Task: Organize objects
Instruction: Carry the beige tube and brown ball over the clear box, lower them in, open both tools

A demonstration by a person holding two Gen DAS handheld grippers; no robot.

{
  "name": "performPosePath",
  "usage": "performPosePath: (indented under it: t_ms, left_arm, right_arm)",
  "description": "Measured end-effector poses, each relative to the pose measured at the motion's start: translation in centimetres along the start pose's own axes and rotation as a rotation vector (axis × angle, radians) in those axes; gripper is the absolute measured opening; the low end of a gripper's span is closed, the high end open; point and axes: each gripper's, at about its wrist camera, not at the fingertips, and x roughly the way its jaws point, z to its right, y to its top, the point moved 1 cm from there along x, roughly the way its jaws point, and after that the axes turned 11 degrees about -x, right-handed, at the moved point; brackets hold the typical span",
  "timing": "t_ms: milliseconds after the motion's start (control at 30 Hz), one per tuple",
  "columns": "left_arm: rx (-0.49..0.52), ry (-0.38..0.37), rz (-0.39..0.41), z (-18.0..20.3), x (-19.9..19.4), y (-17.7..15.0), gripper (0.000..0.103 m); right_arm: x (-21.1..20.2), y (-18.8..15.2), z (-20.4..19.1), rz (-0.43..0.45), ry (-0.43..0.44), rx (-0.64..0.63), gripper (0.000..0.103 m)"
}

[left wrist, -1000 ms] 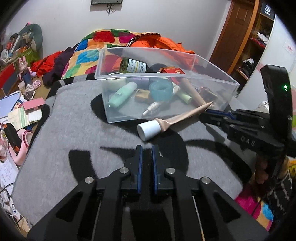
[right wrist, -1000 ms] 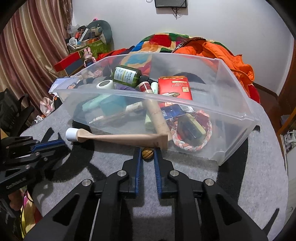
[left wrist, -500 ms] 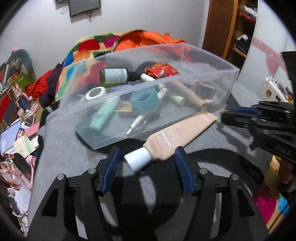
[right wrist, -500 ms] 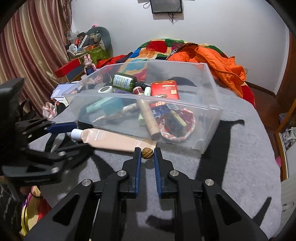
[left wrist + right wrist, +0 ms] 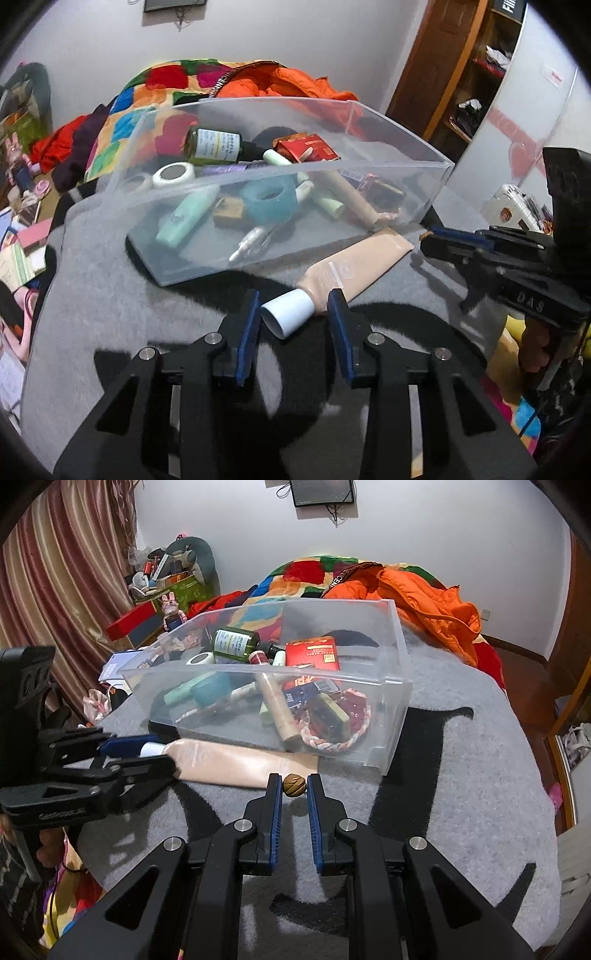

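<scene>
While the clear plastic bin (image 5: 388, 206) already holds most of the clutter, a beige tube (image 5: 354, 264) with a white cap (image 5: 290, 312) lies outside it on the grey blanket (image 5: 110, 302), just beside the bin's near wall. The step in hand looks like the pickup of this tube: the left gripper (image 5: 293, 319) has its jaws spread wide around the cap end, not yet closed on it. The tube's long axis runs roughly along the bin wall — cap toward the left gripper, crimped flat end toward the right gripper (image 5: 294, 792), which pinches a small brown nut-like bead (image 5: 294, 784). Next the left jaws must close near the cap, then lift the tube over the rim.
</scene>
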Motion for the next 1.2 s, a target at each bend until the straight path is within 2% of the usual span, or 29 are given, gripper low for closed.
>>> performPosePath:
  t_ms: [267, 333, 600, 1200]
  left_arm:
    - [-0.023, 0.045, 0.089, 0.2, -3.5, -1.8, 0.031]
    - [-0.023, 0.047, 0.106, 0.3, -4.2, -1.8, 0.026]
    - [-0.008, 0.064, 0.177, 1.3, -6.7, -1.5, 0.024]
    - [0.043, 0.043, 0.339, 3.8, -10.7, 2.6, 0.021]
  right_arm:
    - [-0.8, 0.4, 0.2, 0.021, -0.004, 0.005, 0.012]
    - [-1.0, 0.5, 0.2, 0.026, -0.004, 0.006, 0.012]
    - [-2.6, 1.2, 0.2, 0.075, -0.005, 0.010, 0.012]
    - [-5.6, 4.8, -0.6, 0.199, -0.015, -0.029, 0.012]
